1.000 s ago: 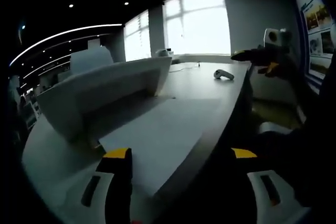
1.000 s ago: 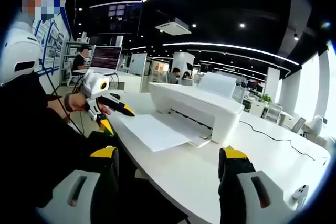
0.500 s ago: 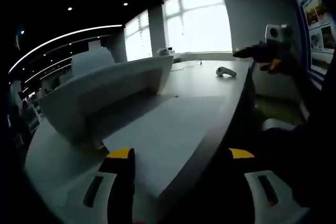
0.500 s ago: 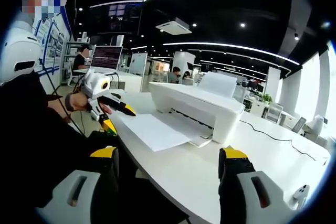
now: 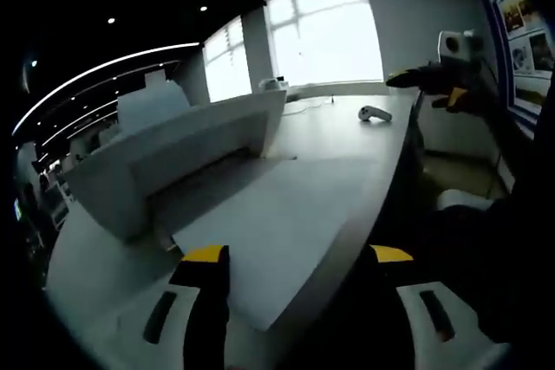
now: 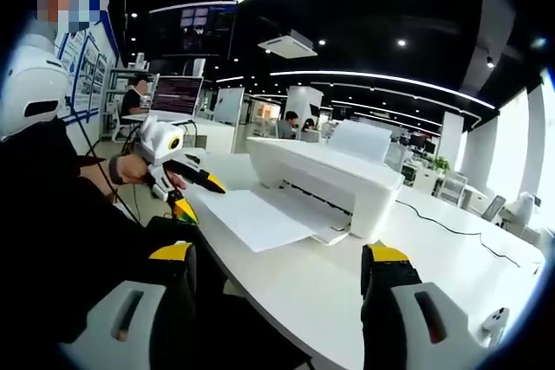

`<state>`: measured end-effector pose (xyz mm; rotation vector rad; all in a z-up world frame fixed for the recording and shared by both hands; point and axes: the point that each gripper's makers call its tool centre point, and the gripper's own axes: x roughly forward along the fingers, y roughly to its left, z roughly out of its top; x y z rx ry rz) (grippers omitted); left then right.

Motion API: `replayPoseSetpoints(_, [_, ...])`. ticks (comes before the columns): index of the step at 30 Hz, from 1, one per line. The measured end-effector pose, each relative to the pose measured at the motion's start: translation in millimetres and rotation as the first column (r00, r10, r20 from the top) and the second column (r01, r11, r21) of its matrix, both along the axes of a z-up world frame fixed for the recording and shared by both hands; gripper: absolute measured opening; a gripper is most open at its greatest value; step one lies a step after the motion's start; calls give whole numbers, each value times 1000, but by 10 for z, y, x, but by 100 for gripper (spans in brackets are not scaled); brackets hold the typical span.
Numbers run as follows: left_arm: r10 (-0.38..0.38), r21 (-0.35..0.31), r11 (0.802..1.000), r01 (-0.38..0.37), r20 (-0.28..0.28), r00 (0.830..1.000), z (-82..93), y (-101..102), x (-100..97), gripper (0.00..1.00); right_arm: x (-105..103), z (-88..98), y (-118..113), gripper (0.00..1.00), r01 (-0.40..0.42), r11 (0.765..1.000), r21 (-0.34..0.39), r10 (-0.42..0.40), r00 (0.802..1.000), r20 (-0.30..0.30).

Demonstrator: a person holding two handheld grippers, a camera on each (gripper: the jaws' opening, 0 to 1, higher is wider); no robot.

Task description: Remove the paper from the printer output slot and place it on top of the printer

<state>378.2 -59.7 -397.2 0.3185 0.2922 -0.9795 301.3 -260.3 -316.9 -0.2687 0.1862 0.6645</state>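
The paper (image 6: 253,217) lies flat in the output slot of the white printer (image 6: 329,178), with its free end hanging over the counter (image 6: 451,253) edge, and no fingers touch it yet. The left gripper (image 5: 295,259) is near that end and the right gripper (image 6: 277,259) is well apart, both with fingers spread wide, so a pinch could miss, bend the thin sheet or push it off. The slot's inside is dark and hard to see.

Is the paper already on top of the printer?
No, the paper lies in the output slot at the printer's front, out over the table.
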Motion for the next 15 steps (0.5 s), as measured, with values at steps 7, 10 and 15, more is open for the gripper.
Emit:
replayPoseSetpoints(7, [6,-2,1000,-6,4,1000,14,-4,8,65,9,-5,-10,73,1,1000,4,-1,1000,0])
replayPoseSetpoints(10, [6,-2,1000,-6,8,1000,18,-9,11,64,8,1,-7,73,0,1000,6,0,1000,1])
replayPoseSetpoints(15, [-8,1,1000,8,33,999,28,-23,2,59,9,-4,-13,73,3,1000,7,-3,1000,3])
